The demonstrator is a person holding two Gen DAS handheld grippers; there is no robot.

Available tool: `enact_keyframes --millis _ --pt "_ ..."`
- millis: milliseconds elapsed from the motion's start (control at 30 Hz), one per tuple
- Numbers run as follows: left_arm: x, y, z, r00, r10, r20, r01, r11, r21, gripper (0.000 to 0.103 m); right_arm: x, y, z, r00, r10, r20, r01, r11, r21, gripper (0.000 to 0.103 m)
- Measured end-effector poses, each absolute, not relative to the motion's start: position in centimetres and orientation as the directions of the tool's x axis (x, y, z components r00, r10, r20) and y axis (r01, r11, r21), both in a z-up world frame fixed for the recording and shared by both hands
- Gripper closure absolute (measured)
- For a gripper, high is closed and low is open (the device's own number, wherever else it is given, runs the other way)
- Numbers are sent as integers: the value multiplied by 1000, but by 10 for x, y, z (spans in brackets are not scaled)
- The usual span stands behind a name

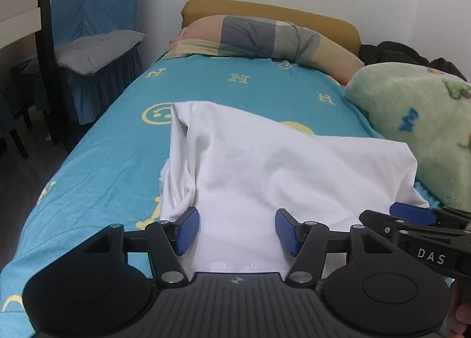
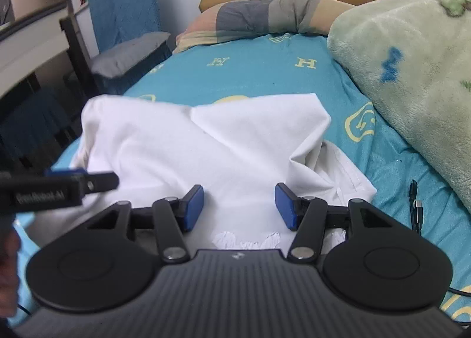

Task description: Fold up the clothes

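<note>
A white garment lies partly folded on the turquoise bed sheet, its far part doubled over toward me. My left gripper stands open just over the garment's near edge, nothing pinched between its blue pads. In the right wrist view the same white garment shows a hemmed edge at its right side. My right gripper is open above its near part, and its blue pads hold no cloth. Each gripper shows at the edge of the other's view: the right gripper and the left gripper.
A plaid pillow lies at the headboard. A green fleece blanket is heaped along the bed's right side. A chair with a grey cushion stands left of the bed. A black cable lies on the turquoise bed sheet at the right.
</note>
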State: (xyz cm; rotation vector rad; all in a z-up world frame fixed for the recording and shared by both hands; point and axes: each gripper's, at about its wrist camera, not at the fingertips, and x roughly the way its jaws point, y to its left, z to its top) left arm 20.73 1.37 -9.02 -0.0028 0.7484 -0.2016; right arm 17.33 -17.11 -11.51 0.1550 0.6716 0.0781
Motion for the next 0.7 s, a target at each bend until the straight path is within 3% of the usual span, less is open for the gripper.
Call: enact_keyframes --millis 267,533,700 --pt "171 24 -61 725 -263 -636 201 965 -170 41 144 -161 -79 801 144 -582 -26 978 206 46" --pt "172 23 -82 634 -253 -730 180 967 -178 39 141 -167 -93 716 170 -677 2 970 245 47" --pt "163 38 -63 633 -331 -700 165 941 -296 36 135 -176 -81 705 204 -679 37 946 322 45"
